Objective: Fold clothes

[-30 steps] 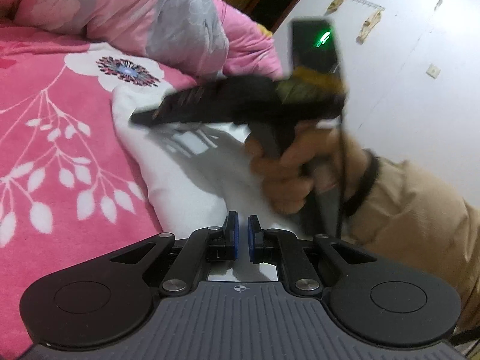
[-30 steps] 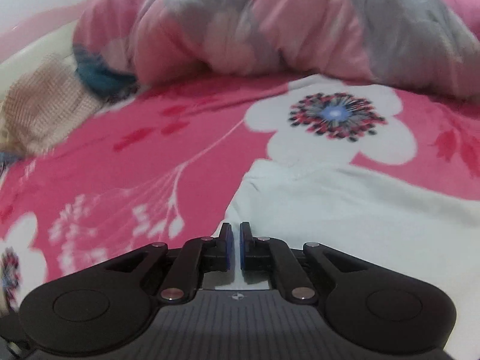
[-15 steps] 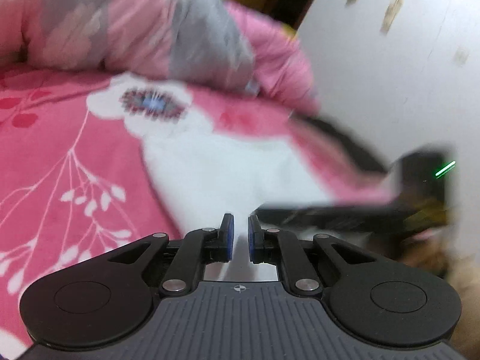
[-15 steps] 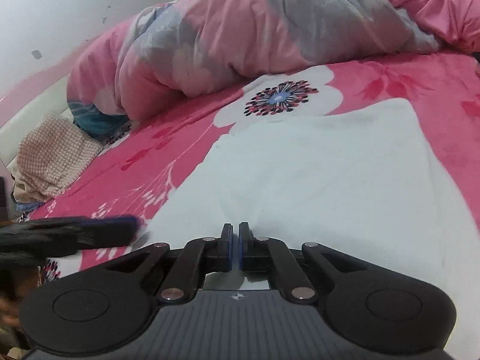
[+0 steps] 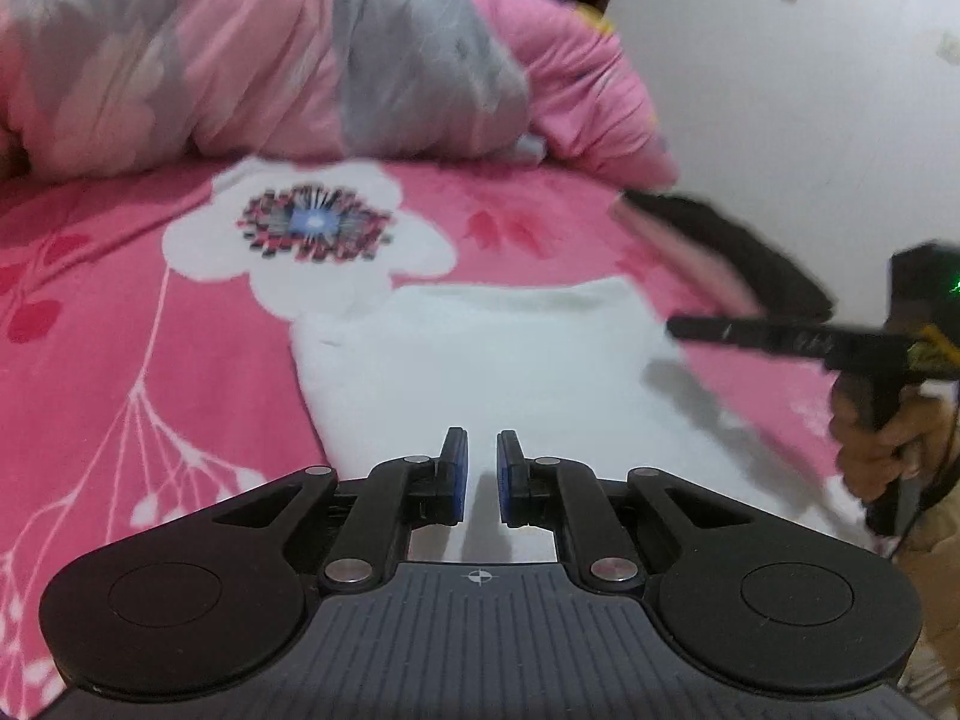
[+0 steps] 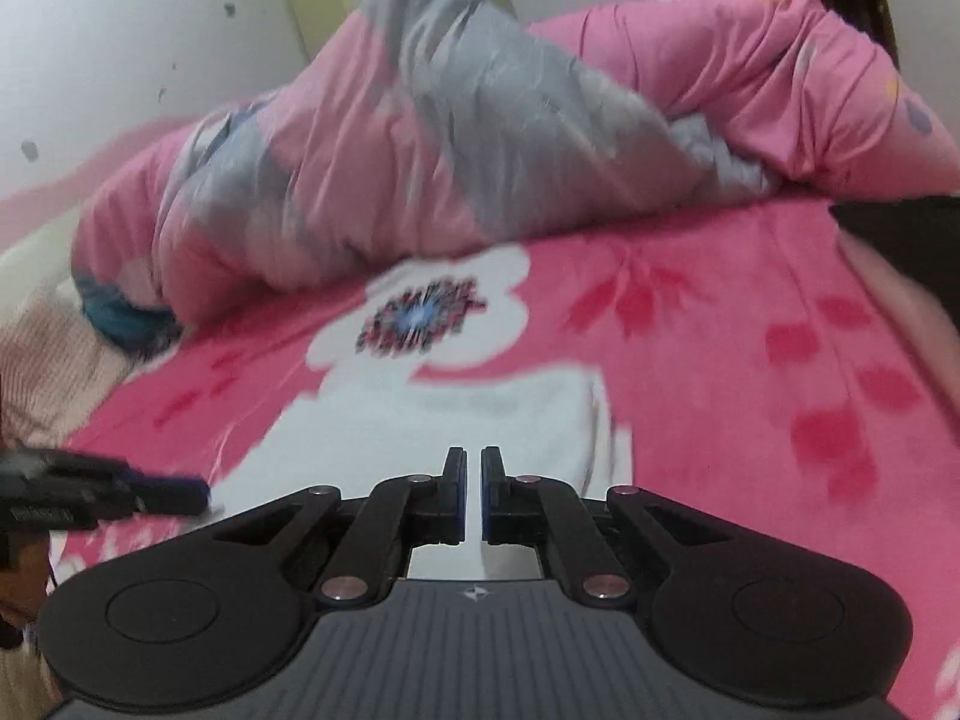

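Observation:
A white garment lies flat on the pink flowered bedsheet, its far edge just below a large white flower print. My left gripper hovers over the garment's near part. Its fingers stand a narrow gap apart with nothing between them, and their shadow falls on the cloth. The right gripper shows at the right edge, held by a hand above the garment's right side. In the right wrist view the right gripper hangs over the garment, nearly closed and empty. The left gripper's tip pokes in from the left.
A bunched pink and grey quilt fills the head of the bed. A white wall runs along the right side, with a dark object at the bed's edge. A checked cloth lies far left.
The right gripper has swung from across the middle of the left wrist view out to its right edge. Both cameras have drawn back, and the garment now shows as a smaller flat rectangle.

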Demonstrator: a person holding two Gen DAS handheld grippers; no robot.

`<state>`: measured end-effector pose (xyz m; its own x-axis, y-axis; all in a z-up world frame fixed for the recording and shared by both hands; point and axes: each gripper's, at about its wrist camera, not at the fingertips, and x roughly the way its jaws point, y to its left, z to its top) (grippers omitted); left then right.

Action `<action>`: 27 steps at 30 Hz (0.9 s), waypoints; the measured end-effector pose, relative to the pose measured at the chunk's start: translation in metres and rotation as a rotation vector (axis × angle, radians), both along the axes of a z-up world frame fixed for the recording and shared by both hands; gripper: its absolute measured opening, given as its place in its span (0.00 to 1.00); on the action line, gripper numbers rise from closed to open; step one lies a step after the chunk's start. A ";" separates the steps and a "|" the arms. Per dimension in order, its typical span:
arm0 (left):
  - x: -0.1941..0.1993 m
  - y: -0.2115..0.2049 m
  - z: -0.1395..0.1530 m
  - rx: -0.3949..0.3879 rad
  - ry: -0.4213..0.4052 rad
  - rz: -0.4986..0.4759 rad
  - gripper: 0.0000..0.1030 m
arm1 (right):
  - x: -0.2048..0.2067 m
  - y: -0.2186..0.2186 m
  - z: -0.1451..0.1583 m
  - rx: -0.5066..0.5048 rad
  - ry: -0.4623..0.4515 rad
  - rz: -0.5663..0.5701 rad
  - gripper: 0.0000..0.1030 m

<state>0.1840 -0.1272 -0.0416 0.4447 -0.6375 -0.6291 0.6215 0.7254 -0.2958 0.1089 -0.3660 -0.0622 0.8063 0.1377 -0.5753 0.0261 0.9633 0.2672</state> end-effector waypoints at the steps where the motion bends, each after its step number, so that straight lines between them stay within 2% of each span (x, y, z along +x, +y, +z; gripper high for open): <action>1: 0.006 -0.004 -0.007 0.024 0.020 0.005 0.10 | 0.007 -0.003 -0.003 -0.005 -0.003 0.007 0.03; 4: 0.014 0.000 -0.011 -0.007 0.045 0.011 0.10 | 0.016 -0.018 -0.020 0.003 0.034 0.021 0.00; 6: 0.016 0.004 -0.002 -0.017 0.033 0.016 0.09 | 0.016 -0.021 -0.011 -0.014 -0.003 0.026 0.00; 8: 0.027 -0.002 0.003 -0.003 0.009 0.011 0.09 | 0.020 -0.024 -0.001 -0.032 -0.044 0.027 0.00; 12: 0.054 -0.017 -0.009 0.040 0.012 0.025 0.09 | 0.051 -0.041 -0.014 -0.015 -0.024 0.002 0.00; 13: 0.061 -0.020 -0.014 0.050 0.018 0.032 0.11 | 0.060 -0.047 -0.026 0.003 0.002 -0.016 0.00; 15: 0.066 -0.018 -0.014 0.038 0.018 0.047 0.11 | 0.063 -0.058 -0.030 0.070 0.013 -0.045 0.00; 18: 0.073 -0.014 -0.012 0.021 0.018 0.068 0.10 | 0.052 -0.062 -0.012 0.100 -0.056 -0.041 0.00; 20: 0.078 -0.012 -0.011 0.009 0.018 0.082 0.10 | 0.049 -0.065 -0.009 0.161 -0.097 -0.001 0.00; 21: 0.081 -0.011 -0.011 0.005 0.019 0.089 0.10 | 0.052 -0.067 -0.013 0.195 -0.089 0.008 0.00; 22: 0.085 -0.013 -0.018 0.022 0.045 0.097 0.10 | 0.058 -0.070 -0.024 0.214 -0.043 -0.005 0.00; 24: 0.087 -0.009 -0.022 -0.001 0.065 0.104 0.11 | 0.066 -0.081 -0.044 0.268 0.041 -0.058 0.00; 25: 0.086 -0.007 -0.020 -0.013 0.068 0.113 0.11 | 0.062 -0.091 -0.044 0.344 0.037 -0.091 0.00; 26: 0.084 -0.004 -0.014 -0.015 0.058 0.125 0.10 | 0.055 -0.098 -0.039 0.373 0.025 -0.130 0.00; 27: 0.080 0.001 -0.007 -0.017 0.035 0.133 0.10 | 0.044 -0.100 -0.029 0.358 -0.002 -0.156 0.00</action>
<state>0.2635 -0.1266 -0.0482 0.5044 -0.5852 -0.6349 0.5092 0.7954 -0.3286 0.1533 -0.4664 -0.0908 0.8342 0.2055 -0.5117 0.1638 0.7937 0.5859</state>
